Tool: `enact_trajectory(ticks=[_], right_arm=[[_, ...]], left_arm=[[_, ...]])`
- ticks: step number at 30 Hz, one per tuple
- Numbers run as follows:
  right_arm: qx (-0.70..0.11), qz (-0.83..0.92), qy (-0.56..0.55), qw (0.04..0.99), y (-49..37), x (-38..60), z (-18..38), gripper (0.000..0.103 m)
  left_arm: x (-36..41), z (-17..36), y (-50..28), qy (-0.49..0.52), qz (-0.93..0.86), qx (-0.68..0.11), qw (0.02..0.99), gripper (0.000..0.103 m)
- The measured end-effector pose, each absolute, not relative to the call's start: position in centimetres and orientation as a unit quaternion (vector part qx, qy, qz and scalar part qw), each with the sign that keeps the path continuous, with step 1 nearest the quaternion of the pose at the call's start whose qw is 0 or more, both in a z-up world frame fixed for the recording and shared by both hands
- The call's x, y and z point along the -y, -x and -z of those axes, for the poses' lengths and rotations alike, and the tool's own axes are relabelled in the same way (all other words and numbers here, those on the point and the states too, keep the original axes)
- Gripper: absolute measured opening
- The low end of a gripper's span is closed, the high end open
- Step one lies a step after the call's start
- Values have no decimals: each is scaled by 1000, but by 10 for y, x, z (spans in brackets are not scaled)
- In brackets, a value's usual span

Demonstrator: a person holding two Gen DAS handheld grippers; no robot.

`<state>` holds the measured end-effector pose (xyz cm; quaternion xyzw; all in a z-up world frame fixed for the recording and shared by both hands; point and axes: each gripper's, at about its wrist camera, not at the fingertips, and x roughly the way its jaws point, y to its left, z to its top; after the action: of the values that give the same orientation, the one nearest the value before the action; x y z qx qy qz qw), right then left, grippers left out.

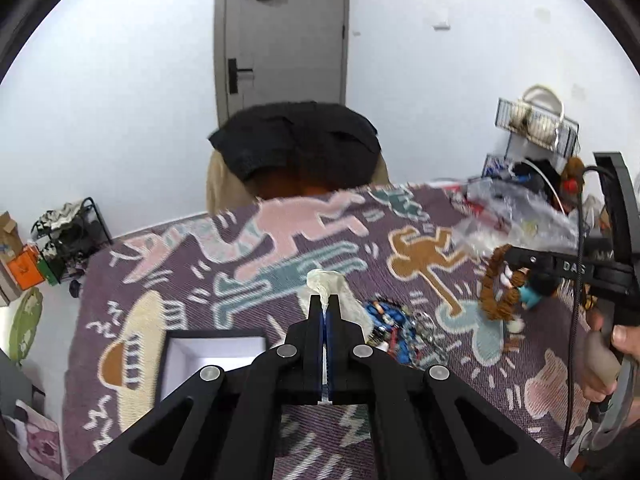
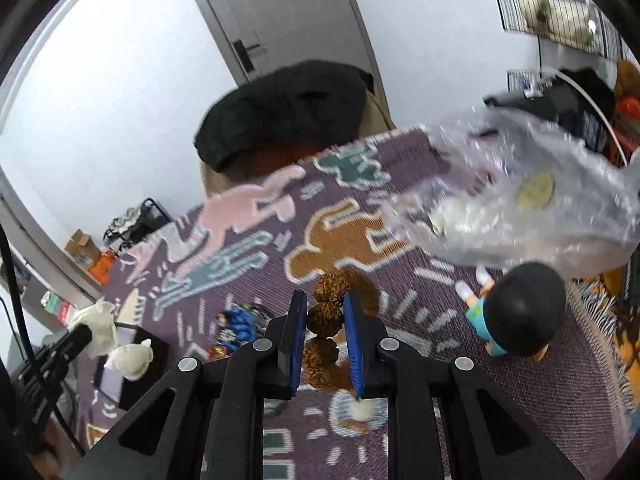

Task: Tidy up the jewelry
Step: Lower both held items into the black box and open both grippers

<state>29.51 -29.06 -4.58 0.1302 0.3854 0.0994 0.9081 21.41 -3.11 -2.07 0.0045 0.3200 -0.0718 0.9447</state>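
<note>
Both tools clamp: left tool (image 1: 325, 308) on pouch (image 1: 326, 282), right tool (image 2: 325, 312) on bracelet (image 2: 325, 320).

**Where things lie on the rug**

Taking the left wrist view as the dial, with the left gripper (image 1: 325, 308) at six o'clock: the open box (image 1: 212, 350) sits on the rug (image 1: 280, 240) at about eight o'clock, just beside the gripper. A heap of beads (image 1: 394, 326) lies at four o'clock, close by. The right gripper (image 1: 505, 264) comes in from three o'clock, above the rug, with the bracelet (image 1: 498, 286) between its fingers. The figurine (image 2: 516, 312) stands just behind it. The plastic bag (image 1: 516, 216) lies at two o'clock near the rug's far edge. The chair (image 1: 296, 152) stands at twelve o'clock behind the rug, the door (image 1: 282, 36) behind that.
</note>
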Motion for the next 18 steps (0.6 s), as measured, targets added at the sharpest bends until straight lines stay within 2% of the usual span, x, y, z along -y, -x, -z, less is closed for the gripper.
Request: enact_trajectory(ticks=[10,18], right_arm=[[-351,-142,-119,918,-277,251,8,20],[-334,-177,-105,920,-265,212,-13,20]], left_arm=[[-25,8,-200,25,41,-303,952,0],[-60,26,-202,76,46,-331,939,1]])
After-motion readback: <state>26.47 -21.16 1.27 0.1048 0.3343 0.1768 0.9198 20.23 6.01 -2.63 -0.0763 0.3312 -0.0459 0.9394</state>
